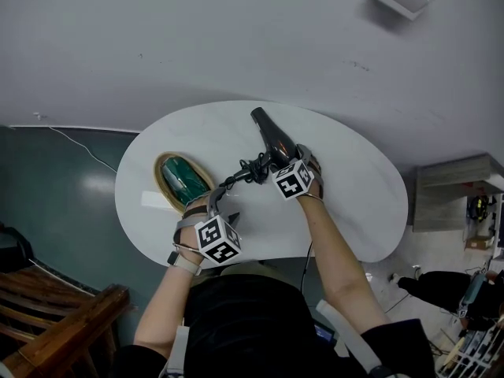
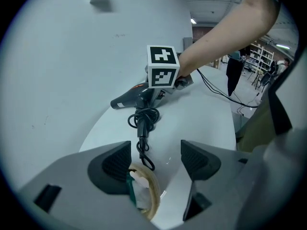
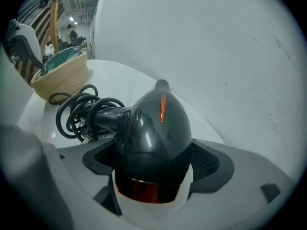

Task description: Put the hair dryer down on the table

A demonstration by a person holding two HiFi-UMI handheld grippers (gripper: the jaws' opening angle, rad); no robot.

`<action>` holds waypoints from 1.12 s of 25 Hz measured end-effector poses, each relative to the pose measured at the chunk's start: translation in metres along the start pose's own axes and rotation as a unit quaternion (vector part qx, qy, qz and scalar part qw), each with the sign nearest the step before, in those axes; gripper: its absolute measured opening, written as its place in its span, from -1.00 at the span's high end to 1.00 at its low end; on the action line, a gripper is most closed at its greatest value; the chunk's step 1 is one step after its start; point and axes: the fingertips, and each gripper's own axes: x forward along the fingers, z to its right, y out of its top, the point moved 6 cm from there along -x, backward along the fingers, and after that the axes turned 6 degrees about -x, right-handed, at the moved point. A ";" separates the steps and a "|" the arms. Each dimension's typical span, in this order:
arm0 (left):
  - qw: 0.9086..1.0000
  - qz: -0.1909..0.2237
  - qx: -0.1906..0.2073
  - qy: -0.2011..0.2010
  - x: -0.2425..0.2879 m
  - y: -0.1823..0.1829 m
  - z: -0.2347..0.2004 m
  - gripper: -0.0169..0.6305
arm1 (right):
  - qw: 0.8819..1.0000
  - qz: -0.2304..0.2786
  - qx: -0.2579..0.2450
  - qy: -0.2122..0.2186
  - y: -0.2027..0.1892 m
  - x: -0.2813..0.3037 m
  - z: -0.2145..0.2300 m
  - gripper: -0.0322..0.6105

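I am holding the dryer (image 1: 268,130) in my right gripper (image 1: 279,157). In the right gripper view the jaws are clamping both sides of its dark, rounded body, just ahead of the orange-tinted ring at its rear end. The dryer is sitting to the right of the basket (image 1: 163,183), well apart from it, over the middle of the white table (image 1: 354,203). Its nozzle is pointing away from the basket toward the grey wall. It is lying low over the tabletop, but I am not able to tell from these angles whether the body is actually touching the surface.

The black cord (image 1: 250,171) is bunching in a loose coil between the dryer and the basket. One strand is running on toward the basket's rim, and the coil looks to be resting on the table.

My left gripper (image 1: 215,205) is hovering just on my side of the basket, and the basket's rim is showing below its tips. Its jaws are standing apart and are gripping nothing. The left gripper view is looking between them, across the basket's edge and along the cord to the dryer. The basket itself is sitting on the left part of the table, and something green (image 1: 184,178) is filling it.
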 end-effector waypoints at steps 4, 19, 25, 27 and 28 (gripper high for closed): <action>1.000 0.002 -0.013 0.009 -0.009 -0.007 0.004 -0.07 | 1.000 0.009 0.001 -0.007 -0.002 -0.011 -0.003 -0.44; 0.989 0.047 -0.132 0.049 -0.058 -0.028 0.027 -0.02 | 0.995 0.098 0.030 -0.010 -0.004 -0.093 -0.030 -0.42; 0.975 0.093 -0.188 0.076 -0.085 -0.029 0.036 0.20 | 0.986 0.159 0.044 -0.006 0.001 -0.140 -0.046 0.04; 0.970 0.109 -0.199 0.090 -0.096 -0.029 0.038 0.27 | 0.981 0.183 0.056 0.000 0.005 -0.157 -0.052 0.16; 0.966 0.119 -0.207 0.097 -0.102 -0.029 0.039 0.31 | 0.979 0.194 0.062 0.004 0.007 -0.167 -0.055 0.21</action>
